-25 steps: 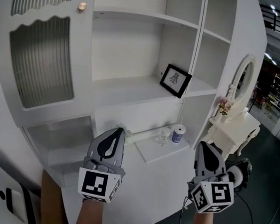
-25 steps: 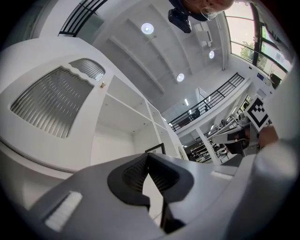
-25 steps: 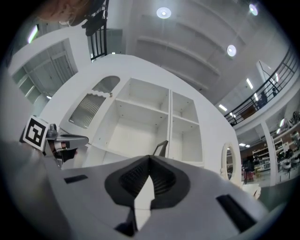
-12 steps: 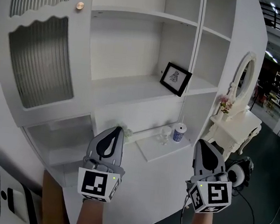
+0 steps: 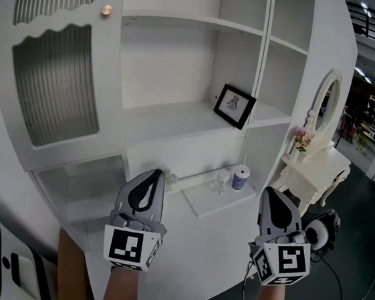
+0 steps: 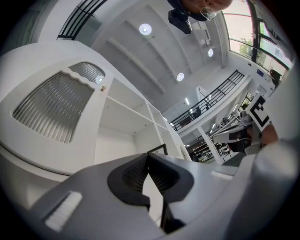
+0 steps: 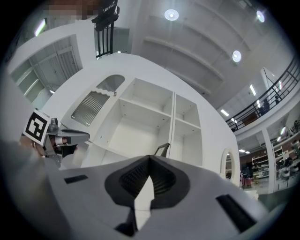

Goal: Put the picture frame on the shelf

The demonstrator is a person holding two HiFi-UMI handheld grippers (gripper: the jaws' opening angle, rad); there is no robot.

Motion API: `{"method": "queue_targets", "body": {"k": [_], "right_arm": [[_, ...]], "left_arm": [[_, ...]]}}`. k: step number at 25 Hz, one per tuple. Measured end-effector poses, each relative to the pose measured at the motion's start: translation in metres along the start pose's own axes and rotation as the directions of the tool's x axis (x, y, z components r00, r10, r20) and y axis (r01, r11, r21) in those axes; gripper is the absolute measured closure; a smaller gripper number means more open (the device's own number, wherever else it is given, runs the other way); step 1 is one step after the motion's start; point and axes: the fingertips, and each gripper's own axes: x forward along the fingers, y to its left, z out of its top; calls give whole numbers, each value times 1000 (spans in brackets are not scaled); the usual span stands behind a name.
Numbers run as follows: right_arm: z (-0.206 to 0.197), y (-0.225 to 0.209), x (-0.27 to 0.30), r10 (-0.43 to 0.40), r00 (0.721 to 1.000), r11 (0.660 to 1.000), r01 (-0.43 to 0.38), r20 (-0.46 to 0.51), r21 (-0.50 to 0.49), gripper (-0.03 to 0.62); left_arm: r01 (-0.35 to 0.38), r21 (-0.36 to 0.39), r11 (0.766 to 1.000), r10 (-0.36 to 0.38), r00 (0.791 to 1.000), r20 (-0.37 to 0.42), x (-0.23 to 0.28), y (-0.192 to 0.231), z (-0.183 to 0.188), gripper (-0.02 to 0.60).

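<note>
The black picture frame [image 5: 235, 106] leans upright on the middle shelf [image 5: 171, 114] of the white cabinet, at the right end by the divider. Its top edge peeks over the jaws in the left gripper view [image 6: 157, 149] and in the right gripper view [image 7: 162, 149]. My left gripper [image 5: 156, 174] hovers low over the counter, well below and left of the frame, shut with nothing in it. My right gripper [image 5: 271, 192] is level with it, below and right of the frame, shut and empty too. From their own cameras the left gripper [image 6: 147, 157] and right gripper [image 7: 150, 159] show ribbed pads meeting at the tip.
A blue-patterned cup [image 5: 240, 179] and a clear glass [image 5: 220, 181] stand at the back of a white board [image 5: 215, 199] on the counter between the grippers. A ribbed-glass door [image 5: 54, 84] with a knob [image 5: 107, 10] is at left. A white vanity with oval mirror [image 5: 323, 108] stands right.
</note>
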Motion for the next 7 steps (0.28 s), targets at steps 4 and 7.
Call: {"method": "queue_targets", "body": {"k": [4, 7], "right_arm": [[2, 0, -2, 0, 1000, 1000, 0, 0, -6, 587], [3, -1, -3, -4, 1000, 1000, 4, 1, -6, 587]], "left_arm": [[-10, -4, 1000, 10, 1000, -3, -1, 3, 3, 572], [-12, -7, 1000, 12, 1000, -10, -1, 4, 4, 572]]}}
